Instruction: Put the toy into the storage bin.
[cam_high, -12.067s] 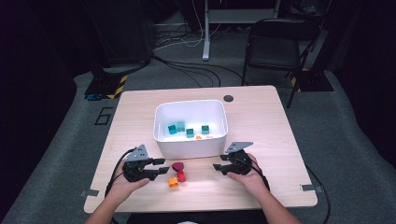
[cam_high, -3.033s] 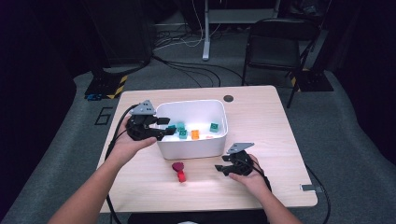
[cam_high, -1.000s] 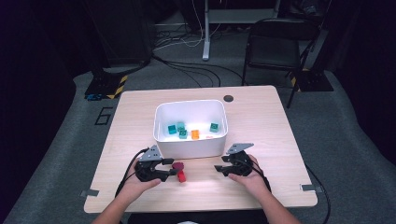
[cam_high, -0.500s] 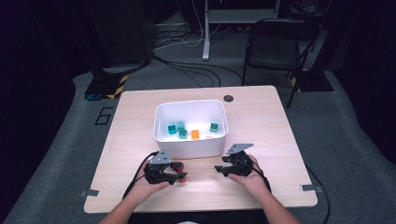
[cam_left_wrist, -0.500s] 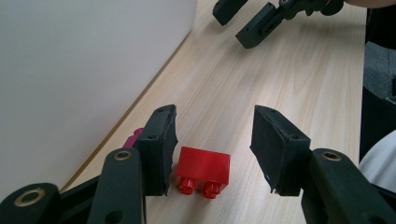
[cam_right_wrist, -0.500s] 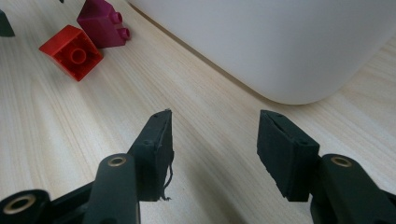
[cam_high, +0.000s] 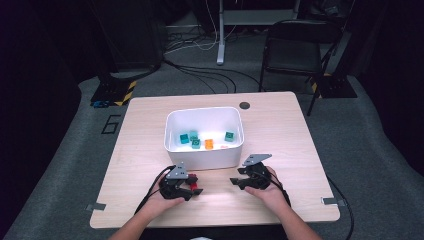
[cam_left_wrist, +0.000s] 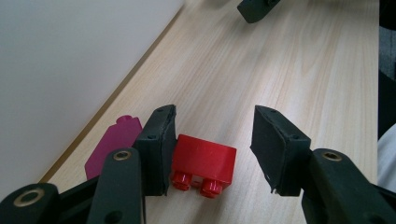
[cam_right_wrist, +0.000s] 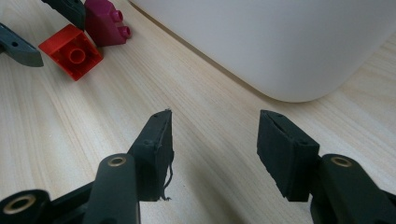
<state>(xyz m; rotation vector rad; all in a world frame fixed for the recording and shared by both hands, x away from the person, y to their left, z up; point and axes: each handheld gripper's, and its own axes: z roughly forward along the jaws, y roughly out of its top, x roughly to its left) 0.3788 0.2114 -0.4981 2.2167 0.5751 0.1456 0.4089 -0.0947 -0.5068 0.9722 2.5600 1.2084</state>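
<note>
Bricks are being sorted into a white bin (cam_high: 202, 157) at a wooden table (cam_high: 280, 120), and a red brick (cam_left_wrist: 204, 161) is the piece in hand. It lies on its side on the bare wood just in front of the bin's near wall, studs turned toward the camera in the left gripper view, with a magenta brick (cam_left_wrist: 113, 144) just beside it against the bin. The left gripper (cam_high: 186, 186) has been lowered around the red brick; one pad (cam_left_wrist: 159, 147) is seen touching or nearly touching the brick's side, while the other pad (cam_left_wrist: 273, 149) stands clear of it, so the jaws are parted and nothing is clamped yet. The straddle appears chosen so that the brick's flat sides, not its studs, will be met when the jaws are squeezed. The right gripper (cam_high: 240, 181) is rested low on the table near the bin's front corner, jaws spread wide and empty, apparently parked out of the way while the left one works. Several teal bricks (cam_high: 184, 138) and an orange brick (cam_high: 209, 144) are already seen inside the bin, which suggests the sorting is well along, with the red and magenta pieces left outside. A closing squeeze and a lift over the near wall are judged to be what comes next.
</note>
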